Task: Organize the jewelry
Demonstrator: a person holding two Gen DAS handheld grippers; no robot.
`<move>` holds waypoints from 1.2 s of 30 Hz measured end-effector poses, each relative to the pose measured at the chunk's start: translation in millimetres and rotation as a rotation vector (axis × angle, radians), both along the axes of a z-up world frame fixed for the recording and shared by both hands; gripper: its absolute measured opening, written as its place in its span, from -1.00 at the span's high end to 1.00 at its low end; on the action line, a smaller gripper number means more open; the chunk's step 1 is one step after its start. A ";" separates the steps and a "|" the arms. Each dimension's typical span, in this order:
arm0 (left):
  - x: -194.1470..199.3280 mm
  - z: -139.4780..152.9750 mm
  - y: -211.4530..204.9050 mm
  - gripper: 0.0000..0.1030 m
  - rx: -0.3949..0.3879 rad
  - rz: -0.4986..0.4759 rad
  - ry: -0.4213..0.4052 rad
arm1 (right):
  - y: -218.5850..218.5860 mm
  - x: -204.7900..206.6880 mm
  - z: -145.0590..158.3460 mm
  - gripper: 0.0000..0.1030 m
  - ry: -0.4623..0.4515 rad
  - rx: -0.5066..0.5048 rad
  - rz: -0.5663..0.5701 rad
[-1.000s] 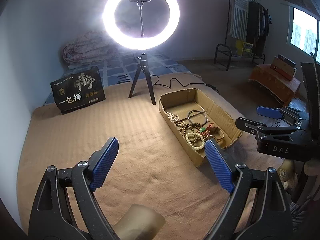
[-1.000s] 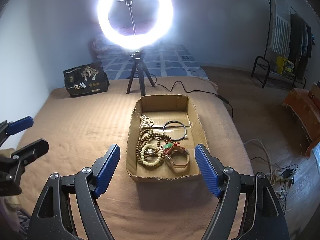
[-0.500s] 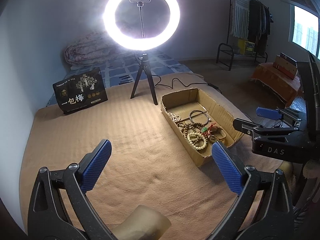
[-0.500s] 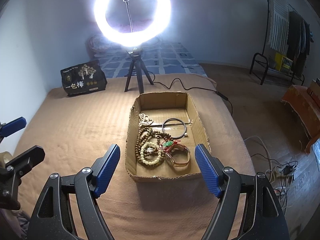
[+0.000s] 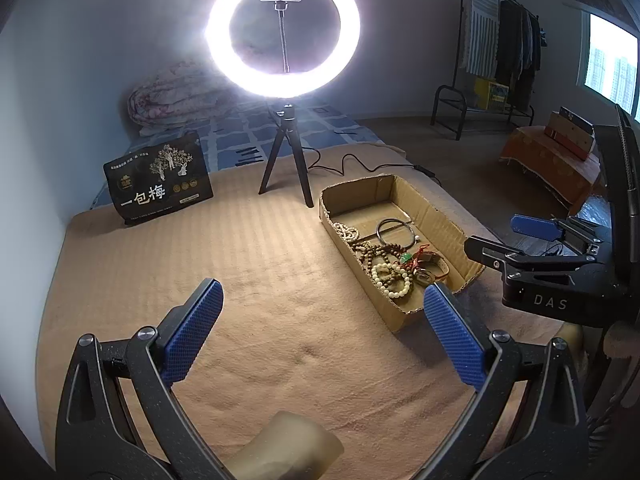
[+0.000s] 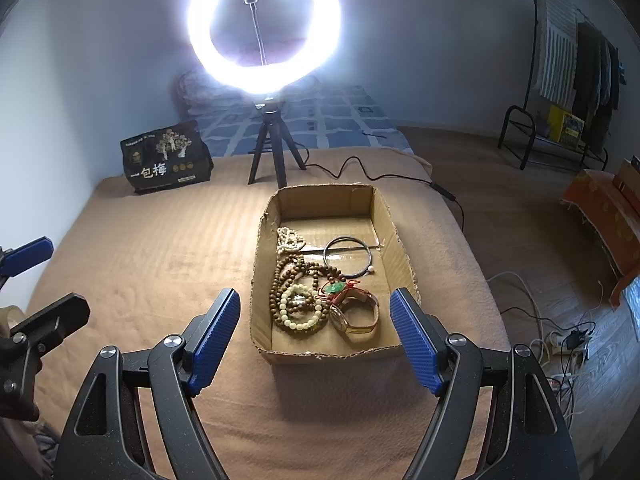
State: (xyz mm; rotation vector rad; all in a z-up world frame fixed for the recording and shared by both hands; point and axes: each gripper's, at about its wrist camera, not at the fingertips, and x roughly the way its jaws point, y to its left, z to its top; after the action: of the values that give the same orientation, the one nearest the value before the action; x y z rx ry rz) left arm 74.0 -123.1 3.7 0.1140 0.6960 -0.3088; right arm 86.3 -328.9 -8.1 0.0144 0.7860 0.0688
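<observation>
Since the earlier frames both of my tools have drawn back slightly from the box, and the left fingers have spread wider; nothing in the box has shifted.

Nearest: my left hand-held gripper (image 5: 322, 316) stands with fingers wide apart and empty, over the tan blanket (image 5: 248, 264) on the bed. My right hand-held gripper (image 6: 316, 330) is likewise spread and empty, lined up with the near end of the cardboard box (image 6: 394, 236), short of its front wall.

Box contents, near to far: a gold-cased watch (image 6: 356, 316) on a tan strap; a cream bead bracelet (image 6: 300, 308) overlapping brown wooden bead strands (image 6: 294, 274); a green pendant on red cord (image 6: 335, 288) among them; a dark bangle (image 6: 347, 258) lying apart toward the far half; a small pearl-coloured strand (image 6: 289, 239) against the left wall. The near pieces lie tangled and touching.

Beyond: a ring light on a tripod (image 6: 264, 26), a black printed bag (image 6: 168, 158), a folded quilt behind.

Assessment: all jewellery in view lies inside the box; none shows on the blanket. This fits either a collection already gathered into the box, or a heap awaiting separation and laying out. The pictures do not settle which. No piece is held at this moment.
</observation>
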 end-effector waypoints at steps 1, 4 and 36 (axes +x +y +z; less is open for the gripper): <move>-0.4 -0.1 -0.5 -0.98 0.001 0.000 0.001 | -0.1 -0.1 0.0 -0.50 0.001 -0.001 0.000; -0.2 0.0 -0.8 -0.98 0.000 -0.001 0.002 | 0.3 -0.1 -0.1 -0.50 0.001 -0.001 0.000; -1.8 -0.6 -2.9 -0.98 0.003 -0.004 0.002 | -1.7 1.1 -2.9 -0.50 0.015 0.008 -0.008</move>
State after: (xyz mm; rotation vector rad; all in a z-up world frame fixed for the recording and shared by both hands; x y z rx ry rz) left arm 72.3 -126.0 3.1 0.1180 0.6981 -0.3115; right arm 87.4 -330.5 -11.0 0.0256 0.8008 0.0638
